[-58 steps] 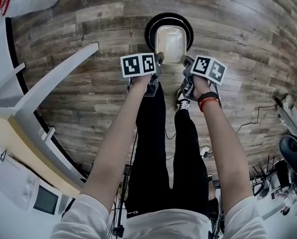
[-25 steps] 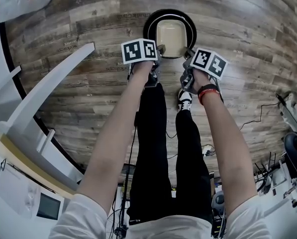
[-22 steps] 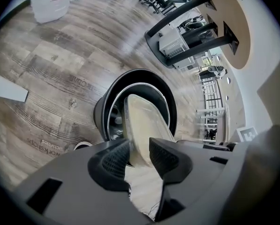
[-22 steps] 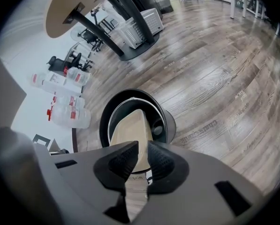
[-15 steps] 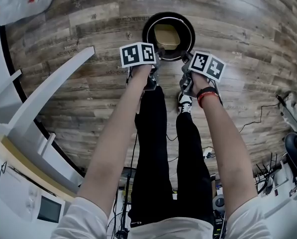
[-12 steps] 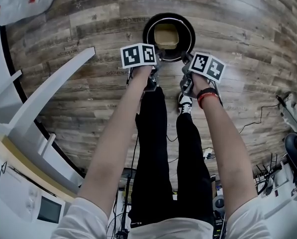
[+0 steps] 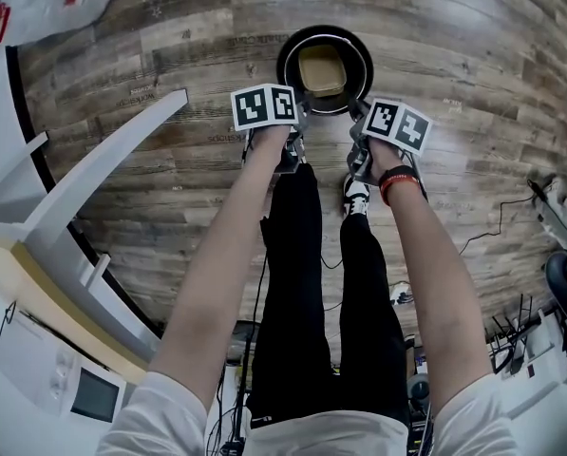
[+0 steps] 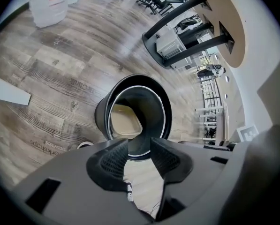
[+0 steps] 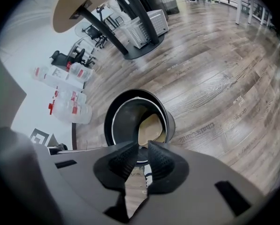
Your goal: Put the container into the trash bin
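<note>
The black round trash bin [image 7: 285,65] stands on the wood floor just ahead of both grippers. The beige container [image 7: 322,69] lies inside it, tilted against the wall. The left gripper view shows the container [image 8: 123,123] at the left side of the bin [image 8: 102,116]. In the right gripper view the container [image 9: 151,128] sits low at the right of the bin [image 9: 112,121]. My left gripper [image 7: 305,112] hovers at the near rim, open and empty [image 8: 140,149]. My right gripper [image 7: 359,114] is beside it, jaws a little apart with nothing between them [image 9: 143,149].
A white table frame [image 7: 93,160] runs along the left. A bag of bottles [image 7: 36,3] lies at the far left. The person's legs [image 7: 302,255] and a shoe [image 7: 356,193] are right behind the bin. A cable [image 7: 492,221] and equipment [image 7: 563,283] sit at the right.
The container was held between both grippers above the bin; it has dropped out of them and now lies inside the bin. Both grippers stayed at the near rim.
</note>
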